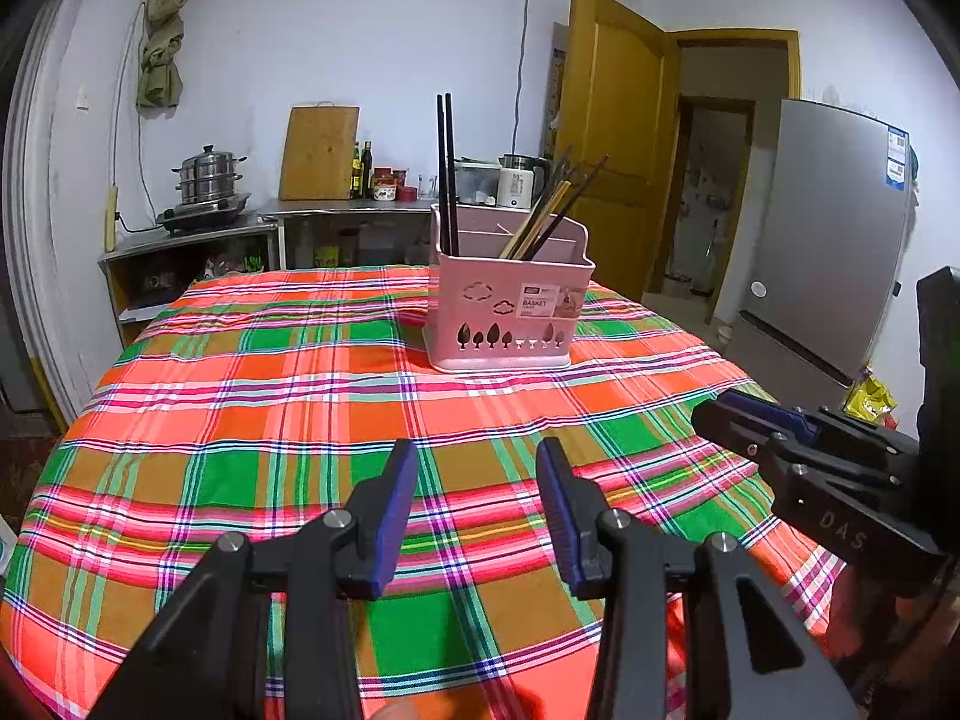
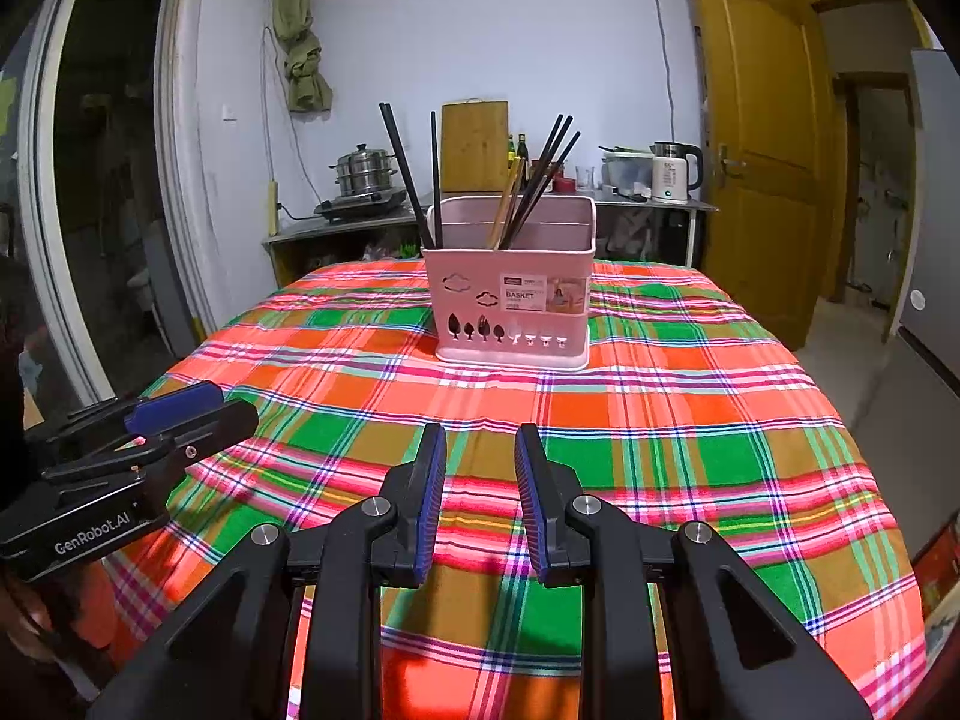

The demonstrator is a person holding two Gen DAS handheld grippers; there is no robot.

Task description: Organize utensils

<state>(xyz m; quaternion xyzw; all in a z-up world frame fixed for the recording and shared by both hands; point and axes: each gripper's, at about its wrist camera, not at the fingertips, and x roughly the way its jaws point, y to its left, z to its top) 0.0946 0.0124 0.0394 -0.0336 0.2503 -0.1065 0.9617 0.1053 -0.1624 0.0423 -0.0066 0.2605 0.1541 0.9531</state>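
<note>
Plaid cloth [image 2: 660,420] in orange, green and pink covers the counter, and both tools hover low over its near edge. On the left, the left gripper [image 1: 477,510] has its blue-padded jaws spread apart with nothing between them, only cloth below. Beyond, near the middle of the counter, stands a pink utensil basket [image 2: 510,312] with tree and cloud cut-outs and a label. Its left compartment holds two black chopsticks [image 2: 420,180] standing nearly upright; further right, a bundle of dark and wooden chopsticks [image 2: 534,186] leans to the right. On the right, the right gripper [image 2: 480,498] has its jaws parted more narrowly, also empty, well short of the basket
</note>
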